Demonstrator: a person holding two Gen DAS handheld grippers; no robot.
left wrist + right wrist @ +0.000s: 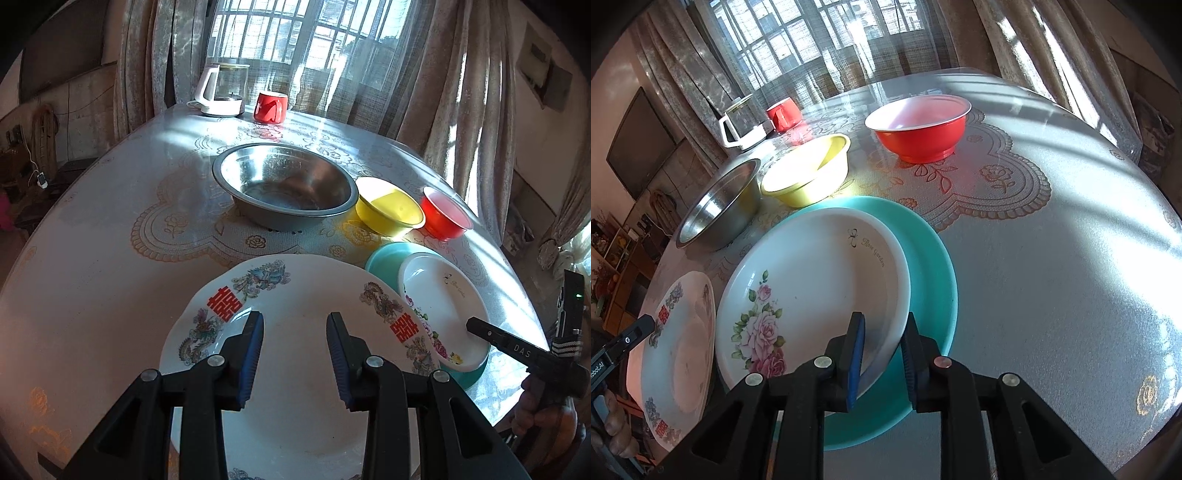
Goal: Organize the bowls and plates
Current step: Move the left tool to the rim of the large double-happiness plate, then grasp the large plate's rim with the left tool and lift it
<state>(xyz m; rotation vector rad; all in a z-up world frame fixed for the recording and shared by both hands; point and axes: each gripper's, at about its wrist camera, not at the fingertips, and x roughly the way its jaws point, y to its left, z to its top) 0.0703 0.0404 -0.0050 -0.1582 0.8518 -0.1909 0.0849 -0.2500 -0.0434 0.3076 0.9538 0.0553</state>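
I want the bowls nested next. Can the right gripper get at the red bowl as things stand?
Probably yes. The right gripper straddles the rose plate's rim, jaws slightly apart. Beyond the teal plate, bare table leads to the red bowl; nothing stands between.

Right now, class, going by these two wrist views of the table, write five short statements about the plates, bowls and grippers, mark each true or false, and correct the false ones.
1. The rose plate lies on the teal plate. True.
2. The yellow bowl is nested inside the steel bowl. False: it stands beside it on the table.
3. The right gripper has the rose plate's rim between its jaws. True.
4. The red bowl is upside down. False: it stands upright, opening up.
5. The left gripper hangs over the red cup. False: it is over the plate with red characters.
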